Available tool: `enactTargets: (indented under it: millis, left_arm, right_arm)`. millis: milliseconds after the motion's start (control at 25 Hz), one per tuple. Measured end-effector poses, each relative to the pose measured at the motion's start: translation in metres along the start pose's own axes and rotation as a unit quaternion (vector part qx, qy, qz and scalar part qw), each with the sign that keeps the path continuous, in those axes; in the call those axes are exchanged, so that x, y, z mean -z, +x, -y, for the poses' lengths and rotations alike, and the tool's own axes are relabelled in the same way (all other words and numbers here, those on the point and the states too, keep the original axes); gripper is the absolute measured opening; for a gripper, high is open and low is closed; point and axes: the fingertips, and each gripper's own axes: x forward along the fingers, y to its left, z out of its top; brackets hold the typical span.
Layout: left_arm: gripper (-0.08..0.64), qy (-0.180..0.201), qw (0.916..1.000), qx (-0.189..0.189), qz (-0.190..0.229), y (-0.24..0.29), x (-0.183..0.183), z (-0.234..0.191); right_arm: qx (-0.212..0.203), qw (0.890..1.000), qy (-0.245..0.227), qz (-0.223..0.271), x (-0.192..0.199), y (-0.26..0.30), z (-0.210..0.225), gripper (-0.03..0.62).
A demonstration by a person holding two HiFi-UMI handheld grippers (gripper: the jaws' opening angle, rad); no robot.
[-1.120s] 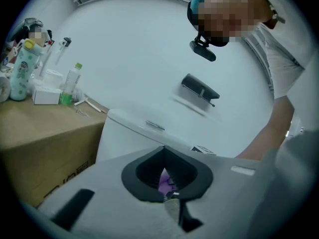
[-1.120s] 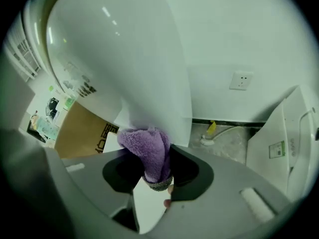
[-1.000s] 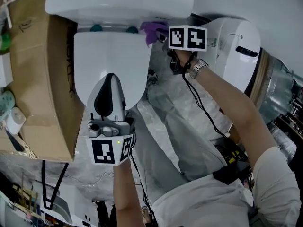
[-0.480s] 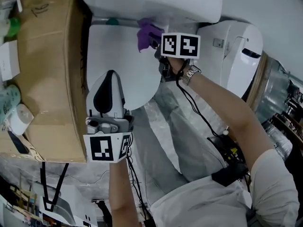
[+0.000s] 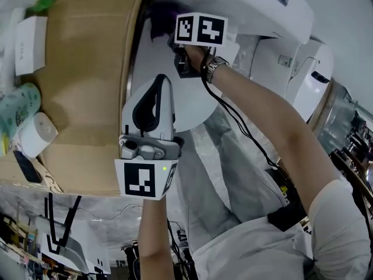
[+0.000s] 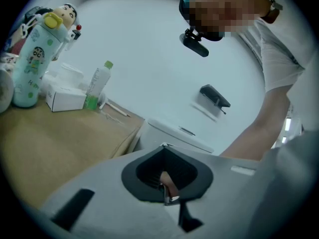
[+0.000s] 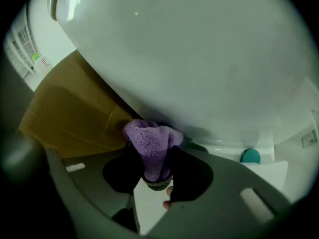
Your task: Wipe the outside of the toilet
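Being pinched tight between the jaws of the right gripper (image 7: 152, 172), a purple cloth (image 7: 152, 143) is being held against the toilet tank (image 7: 199, 59), beside a cardboard box (image 5: 87, 86). The left gripper (image 6: 167, 185) is being held above the lid (image 5: 195, 101), its jaws together and empty.

A plain white wall (image 6: 149, 54) backs a brown cardboard box top (image 5: 81, 69) holding a small white carton (image 6: 65, 99), a green-capped clear plastic bottle (image 6: 97, 86) and a cartoon-printed pale flask (image 6: 31, 59).
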Motion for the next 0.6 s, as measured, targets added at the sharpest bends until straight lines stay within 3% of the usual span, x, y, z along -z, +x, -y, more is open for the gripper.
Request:
enactTargets:
  millis: [240,600]
  left_arm:
    - [0.005,-0.007,0.9997,-0.022,0.004,-0.011,0.004,-0.013]
    - [0.005,0.014,0.9987,-0.048,0.006,-0.011,0.015,0.014]
  right_arm:
    - [0.041,0.999,0.012,0.013,-0.011,0.021,0.011,0.138]
    - [0.045,0.999,0.009,-0.008,0.0,-0.005,0.073,0.14]
